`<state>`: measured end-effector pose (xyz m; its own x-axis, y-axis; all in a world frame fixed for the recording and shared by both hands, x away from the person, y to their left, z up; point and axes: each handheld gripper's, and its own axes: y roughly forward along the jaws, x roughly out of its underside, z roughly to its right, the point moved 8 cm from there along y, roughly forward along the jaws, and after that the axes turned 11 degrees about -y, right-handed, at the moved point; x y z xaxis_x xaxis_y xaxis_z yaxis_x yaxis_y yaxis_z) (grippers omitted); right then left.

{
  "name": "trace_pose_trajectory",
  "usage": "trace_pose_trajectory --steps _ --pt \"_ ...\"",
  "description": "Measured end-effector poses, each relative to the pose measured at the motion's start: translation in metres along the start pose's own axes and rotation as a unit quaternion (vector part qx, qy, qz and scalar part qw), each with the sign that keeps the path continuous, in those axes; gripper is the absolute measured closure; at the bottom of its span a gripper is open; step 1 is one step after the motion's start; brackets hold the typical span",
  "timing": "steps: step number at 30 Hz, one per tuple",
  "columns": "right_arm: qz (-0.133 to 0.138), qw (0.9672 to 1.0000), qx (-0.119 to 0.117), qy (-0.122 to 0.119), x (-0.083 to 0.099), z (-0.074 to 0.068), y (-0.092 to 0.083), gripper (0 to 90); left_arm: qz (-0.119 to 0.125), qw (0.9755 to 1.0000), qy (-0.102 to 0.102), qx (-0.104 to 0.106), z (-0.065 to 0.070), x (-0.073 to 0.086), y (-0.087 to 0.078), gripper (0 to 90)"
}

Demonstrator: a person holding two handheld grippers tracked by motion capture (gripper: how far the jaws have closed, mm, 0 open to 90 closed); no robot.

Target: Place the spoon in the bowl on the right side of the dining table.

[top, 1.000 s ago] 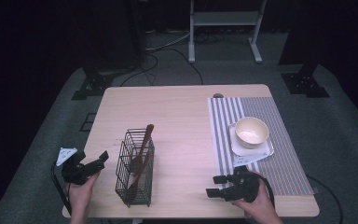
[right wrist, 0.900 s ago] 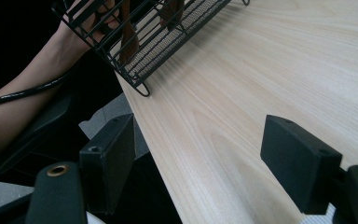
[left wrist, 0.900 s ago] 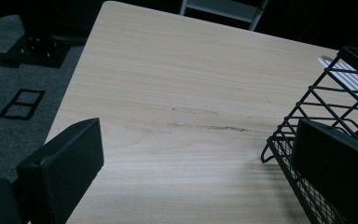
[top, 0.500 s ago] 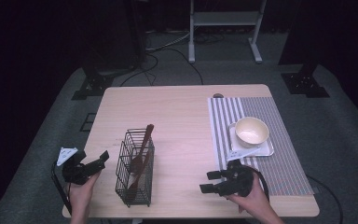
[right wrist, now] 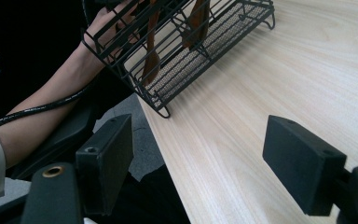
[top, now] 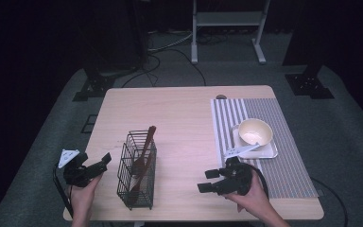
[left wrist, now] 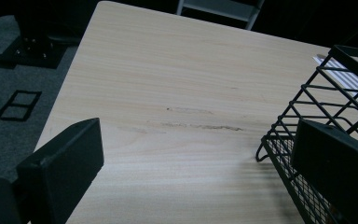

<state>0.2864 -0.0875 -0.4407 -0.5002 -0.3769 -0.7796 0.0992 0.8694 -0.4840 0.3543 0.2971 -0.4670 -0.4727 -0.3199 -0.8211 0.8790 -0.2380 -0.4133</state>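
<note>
Black wire basket (top: 137, 176) front-left on pale wooden table (top: 184, 118), brown wooden utensils (top: 143, 156) inside; cream bowl (top: 254, 132) on white tray (top: 267, 152), on striped placemat (top: 283, 165), right.

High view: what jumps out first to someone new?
The black wire basket stands near the table's front left, with brown wooden utensils leaning up out of it. On the right, a cream bowl sits on a white tray on a striped placemat. The left gripper and right gripper flank the basket with jaws open.
</note>
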Motion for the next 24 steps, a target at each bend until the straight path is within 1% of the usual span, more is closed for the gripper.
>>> trace_pose_trajectory --steps 7,12,24 --pt "-0.001 1.0000 -0.003 0.001 -0.007 -0.001 0.001 23.3 0.000 1.0000 0.001 0.000 0.000 0.000 0.000 1.6" --pt "-0.004 1.0000 -0.008 0.001 -0.013 -0.001 0.006 23.3 0.000 1.0000 0.001 0.001 0.000 0.000 0.000 1.6" --pt "-0.027 0.9994 -0.023 0.002 -0.027 -0.007 0.018 22.4 -0.003 1.0000 0.003 0.001 0.001 0.001 0.000 1.6"
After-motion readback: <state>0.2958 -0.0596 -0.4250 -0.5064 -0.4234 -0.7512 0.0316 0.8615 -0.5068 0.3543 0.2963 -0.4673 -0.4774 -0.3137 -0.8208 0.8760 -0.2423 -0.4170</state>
